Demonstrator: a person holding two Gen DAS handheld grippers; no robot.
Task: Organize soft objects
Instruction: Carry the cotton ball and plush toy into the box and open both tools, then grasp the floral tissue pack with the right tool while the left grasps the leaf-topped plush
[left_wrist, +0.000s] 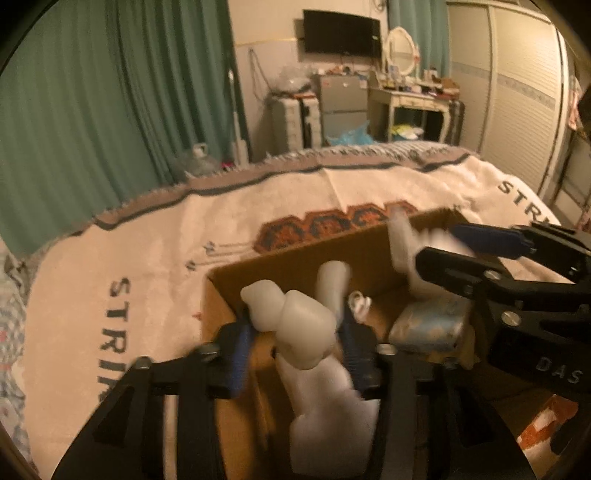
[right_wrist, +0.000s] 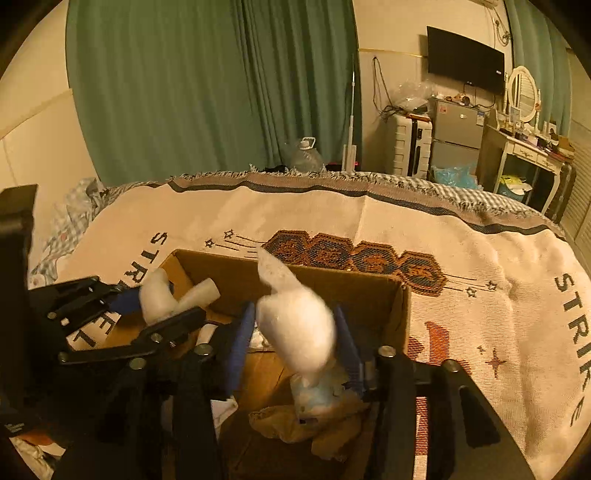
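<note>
An open cardboard box (left_wrist: 295, 254) (right_wrist: 369, 288) lies on the bed blanket. My left gripper (left_wrist: 295, 325) is shut on a white foam packing piece (left_wrist: 299, 328) and holds it over the box's left end; it also shows in the right wrist view (right_wrist: 166, 295). My right gripper (right_wrist: 295, 332) is shut on a white soft wad (right_wrist: 295, 328) over the box's right part; that wad also shows in the left wrist view (left_wrist: 406, 243). A pale blue tissue pack (left_wrist: 428, 325) (right_wrist: 317, 395) and crumpled brown paper (right_wrist: 321, 428) lie inside the box.
A cream woven blanket (left_wrist: 147, 236) (right_wrist: 480, 266) with lettering covers the bed. Green curtains (right_wrist: 207, 85), a water jug (right_wrist: 306, 155), a suitcase (right_wrist: 410, 144), a small fridge (right_wrist: 458, 136) and a dressing table (right_wrist: 524, 151) stand beyond the bed's far edge.
</note>
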